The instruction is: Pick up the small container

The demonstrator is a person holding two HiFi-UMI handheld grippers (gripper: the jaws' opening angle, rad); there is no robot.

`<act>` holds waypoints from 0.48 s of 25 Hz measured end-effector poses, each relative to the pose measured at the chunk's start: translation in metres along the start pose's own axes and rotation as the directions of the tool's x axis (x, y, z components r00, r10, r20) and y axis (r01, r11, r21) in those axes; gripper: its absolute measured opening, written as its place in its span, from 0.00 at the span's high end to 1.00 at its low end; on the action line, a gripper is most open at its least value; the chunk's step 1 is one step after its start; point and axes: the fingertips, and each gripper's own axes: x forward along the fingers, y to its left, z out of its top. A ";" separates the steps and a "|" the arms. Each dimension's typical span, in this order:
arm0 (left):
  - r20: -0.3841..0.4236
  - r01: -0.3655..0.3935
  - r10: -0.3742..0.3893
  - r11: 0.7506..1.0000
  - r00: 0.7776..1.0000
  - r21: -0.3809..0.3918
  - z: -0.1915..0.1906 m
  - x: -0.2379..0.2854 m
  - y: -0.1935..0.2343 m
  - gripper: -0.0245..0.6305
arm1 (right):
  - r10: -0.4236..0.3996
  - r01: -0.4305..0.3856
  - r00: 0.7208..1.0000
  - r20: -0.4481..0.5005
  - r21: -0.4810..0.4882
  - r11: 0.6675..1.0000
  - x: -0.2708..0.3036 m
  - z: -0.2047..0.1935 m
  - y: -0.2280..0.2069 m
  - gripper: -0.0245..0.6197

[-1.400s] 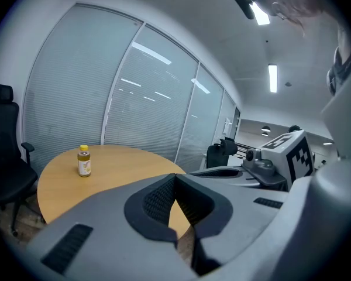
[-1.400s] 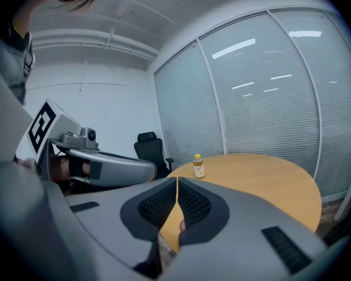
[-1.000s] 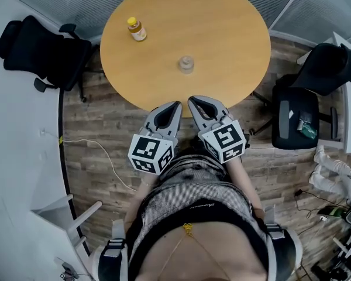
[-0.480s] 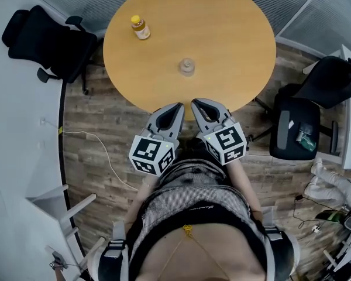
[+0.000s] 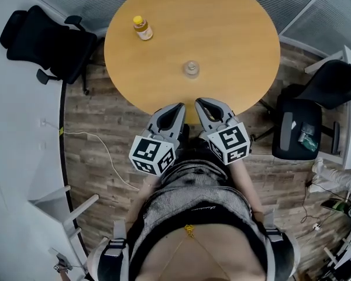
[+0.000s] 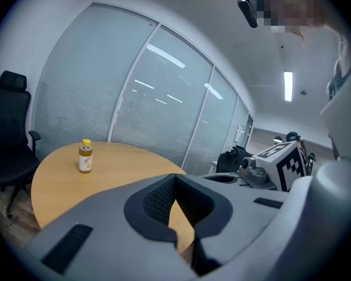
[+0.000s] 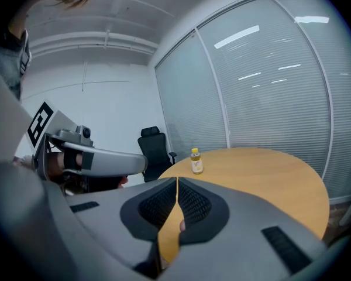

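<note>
A small, clear, squat container (image 5: 190, 69) stands upright near the middle of the round wooden surface (image 5: 234, 28). At the surface's near edge, the left gripper (image 5: 178, 106) and right gripper (image 5: 198, 102) have their jaws pressed together, empty.

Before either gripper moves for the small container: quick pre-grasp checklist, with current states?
1. Small container in sight, standing on the table: ok.
2. Right gripper open for a grasp: not ok, jaws together, nothing between them.
3. Left gripper open: not ok, jaws together, empty.
4. Path from the grippers at the near table edge to the container: ok, only bare tabletop lies between.
5. Bottle clear of the container: ok, well apart at the far left.
6. Container showing in either gripper view: not ok, only the bottle shows.
</note>
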 end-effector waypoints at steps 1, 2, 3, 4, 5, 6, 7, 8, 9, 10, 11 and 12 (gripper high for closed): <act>-0.004 0.013 -0.013 1.000 1.000 0.006 0.002 0.002 0.003 0.93 | -0.011 0.011 1.000 0.003 0.003 1.000 0.003 0.002 -0.001 0.93; -0.008 0.025 -0.025 1.000 1.000 0.014 0.004 0.005 0.007 0.93 | -0.022 0.022 1.000 0.005 0.007 1.000 0.007 0.004 -0.002 0.93; -0.009 0.036 -0.036 0.999 0.999 0.021 0.007 0.007 0.010 0.93 | -0.031 0.031 0.999 0.005 0.011 0.999 0.011 0.006 -0.003 0.93; -0.010 0.048 -0.048 0.999 0.999 0.026 0.011 0.010 0.014 0.93 | -0.041 0.041 0.999 0.006 0.013 0.999 0.016 0.009 -0.004 0.93; -0.009 0.060 -0.059 0.998 0.998 0.030 0.014 0.013 0.018 0.93 | -0.050 0.050 0.999 0.005 0.015 0.999 0.021 0.011 -0.005 0.93; -0.011 0.071 -0.070 0.997 0.997 0.033 0.018 0.016 0.023 0.93 | -0.059 0.059 0.998 0.005 0.016 0.998 0.026 0.014 -0.006 0.93; -0.013 0.081 -0.081 0.996 0.997 0.036 0.021 0.018 0.029 0.93 | -0.067 0.067 0.998 0.006 0.017 0.998 0.032 0.017 -0.007 0.93; -0.018 0.091 -0.090 0.995 0.996 0.039 0.023 0.021 0.034 0.93 | -0.074 0.074 0.997 0.008 0.017 0.997 0.039 0.021 -0.007 0.93; -0.024 0.100 -0.099 0.994 0.995 0.042 0.025 0.023 0.039 0.93 | -0.079 0.079 0.997 0.011 0.016 0.997 0.045 0.025 -0.008 0.93; -0.030 0.109 -0.107 0.993 0.994 0.046 0.027 0.026 0.044 0.93 | -0.083 0.083 0.996 0.014 0.014 0.996 0.051 0.028 -0.009 0.93; -0.035 0.117 -0.115 0.992 0.993 0.049 0.029 0.029 0.048 0.93 | -0.087 0.087 0.996 0.016 0.012 0.996 0.056 0.031 -0.009 0.93; -0.041 0.124 -0.122 0.991 0.992 0.052 0.030 0.032 0.053 0.93 | -0.091 0.091 0.996 0.016 0.011 0.996 0.061 0.033 -0.010 0.93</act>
